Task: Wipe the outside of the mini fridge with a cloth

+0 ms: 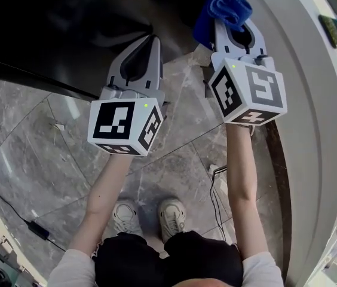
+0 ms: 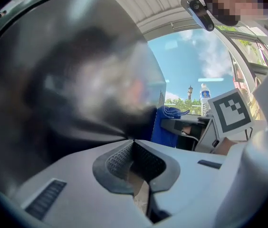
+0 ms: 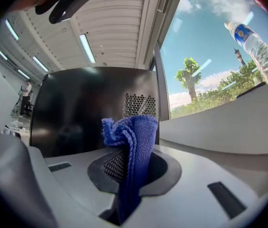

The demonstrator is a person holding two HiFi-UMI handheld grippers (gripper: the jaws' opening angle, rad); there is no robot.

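"Where's the cloth?"

"My right hand-held gripper (image 3: 132, 158) is pinching the blue cloth (image 3: 133, 129). It's bunched above the tips, near the black fridge's (image 3: 77, 108) side with the vent (image 3: 140, 106)."

"And the left?"

"My left hand-held gripper (image 2: 134, 142) is pressed together on nothing, close to the fridge's glossy face. Whether it touches, I can't tell."

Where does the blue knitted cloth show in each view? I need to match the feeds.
Head view: blue knitted cloth at top, right of centre, pinched in the right gripper.
Left gripper view: the cloth just right of centre.
Right gripper view: the cloth dead centre, clamped between the jaws.
Shared landmark: glossy black mini fridge: top left, left half, and behind the cloth, respectively.
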